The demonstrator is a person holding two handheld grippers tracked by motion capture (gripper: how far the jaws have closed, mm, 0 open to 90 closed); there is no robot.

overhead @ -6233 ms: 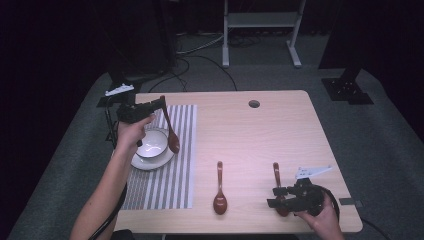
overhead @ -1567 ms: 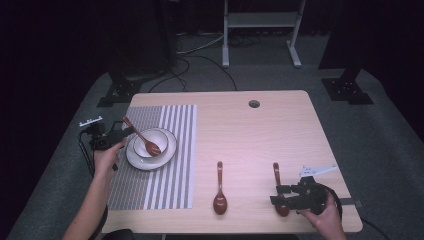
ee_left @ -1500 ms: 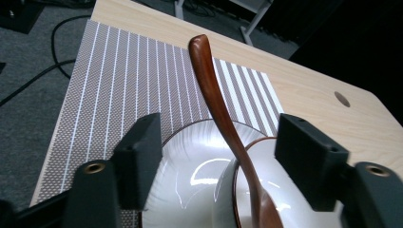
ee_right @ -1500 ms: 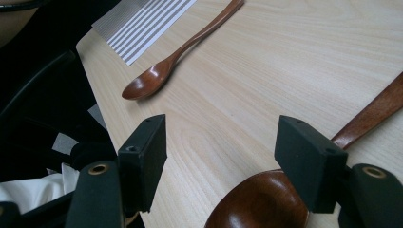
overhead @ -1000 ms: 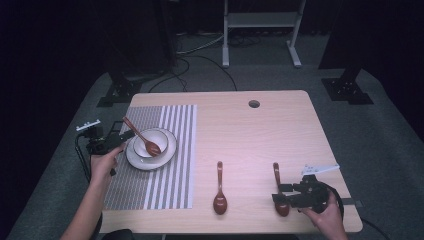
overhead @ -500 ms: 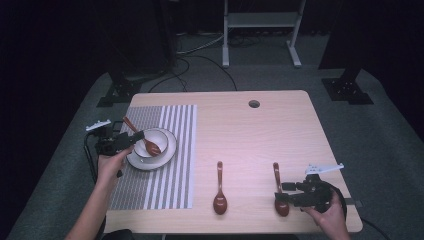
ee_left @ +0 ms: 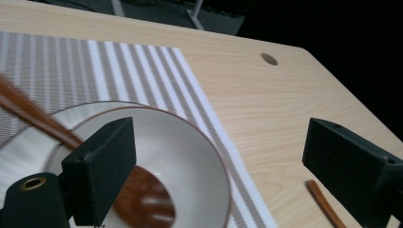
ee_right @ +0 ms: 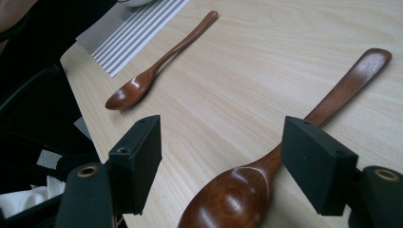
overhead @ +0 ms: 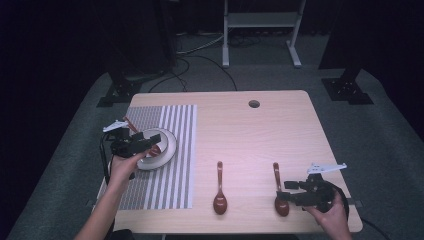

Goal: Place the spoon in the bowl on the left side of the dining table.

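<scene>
A pale wooden table [overhead: 280, 130] with rounded corners and fine straight grain carries a woven placemat of grey and white stripes [overhead: 170, 150] along its left edge. On the mat sits a round, glossy white ceramic bowl with a thin brown rim [overhead: 165, 145], and a dark brown wooden spoon [ee_left: 142, 199] lies in it, its smooth oval head in the bowl's hollow and its slim handle slanting out over the rim toward the table's far left corner.

The left gripper [overhead: 147, 142], matt black with blocky square pads, hovers at the bowl's left side. Its jaws have just been opening and stand apart; the spoon head lies below and between them in the left gripper view, with neither pad pressing on it.

Near the front edge, a second brown wooden spoon [overhead: 219, 192] lies at mid-table, head toward the front. A third brown wooden spoon [overhead: 279, 195] lies parallel to it near the front right corner. The right gripper [overhead: 290, 192] rests low there; its jaws have just been opening and stand apart, one pad close beside this spoon's polished neck, the other clear of it.
</scene>
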